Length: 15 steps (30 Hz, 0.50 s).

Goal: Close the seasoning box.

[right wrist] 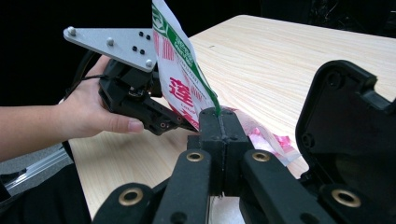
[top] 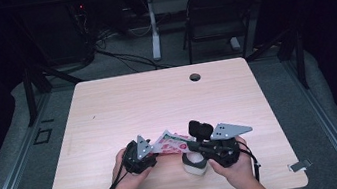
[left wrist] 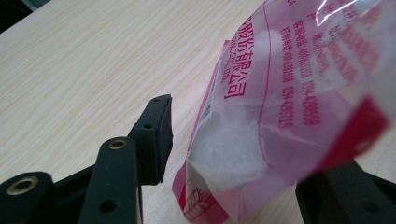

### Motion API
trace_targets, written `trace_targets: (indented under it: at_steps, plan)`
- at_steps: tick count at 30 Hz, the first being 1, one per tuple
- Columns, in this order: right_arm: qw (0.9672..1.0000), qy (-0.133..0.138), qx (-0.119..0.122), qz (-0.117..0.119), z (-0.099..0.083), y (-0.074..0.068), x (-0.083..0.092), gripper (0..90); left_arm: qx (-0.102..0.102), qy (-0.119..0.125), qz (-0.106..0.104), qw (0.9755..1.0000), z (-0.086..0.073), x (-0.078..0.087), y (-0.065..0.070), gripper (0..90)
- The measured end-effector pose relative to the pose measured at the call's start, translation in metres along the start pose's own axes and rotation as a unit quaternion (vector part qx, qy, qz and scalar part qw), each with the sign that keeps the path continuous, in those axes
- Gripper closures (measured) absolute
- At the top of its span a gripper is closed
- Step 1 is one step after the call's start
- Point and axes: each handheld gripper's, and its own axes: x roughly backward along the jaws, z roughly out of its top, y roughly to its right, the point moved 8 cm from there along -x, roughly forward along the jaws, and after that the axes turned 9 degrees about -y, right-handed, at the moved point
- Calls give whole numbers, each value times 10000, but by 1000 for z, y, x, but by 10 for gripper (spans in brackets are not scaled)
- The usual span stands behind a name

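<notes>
A clear plastic bag [top: 171, 143] with red print hangs between my two grippers near the table's front edge. In the right gripper view my right gripper [right wrist: 223, 116] is shut on the bag's [right wrist: 180, 84] green-striped top edge. The left gripper view looks along my left gripper [left wrist: 243, 149], whose jaws stand open on either side of the bag's [left wrist: 280, 107] lower corner. There is a gap between the left fingertip [left wrist: 159, 126] and the film, and white grains show inside the bag. From above, the left gripper [top: 153, 151] faces the right gripper [top: 190, 145].
A white round container [top: 193, 164] stands on the wooden table [top: 123, 106] just under the right gripper. A cable hole [top: 194, 77] sits near the table's far edge. A folding chair [top: 222, 10] and floor cables lie beyond the table.
</notes>
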Motion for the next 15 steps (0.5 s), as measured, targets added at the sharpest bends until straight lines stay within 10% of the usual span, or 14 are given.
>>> trace_targets:
  at_steps: [15]
  plan:
    - [9999, -38, 54, 81, 3, 0, -6, 900, 2, 266, -95, 9996, 4, 23, 0, 489]
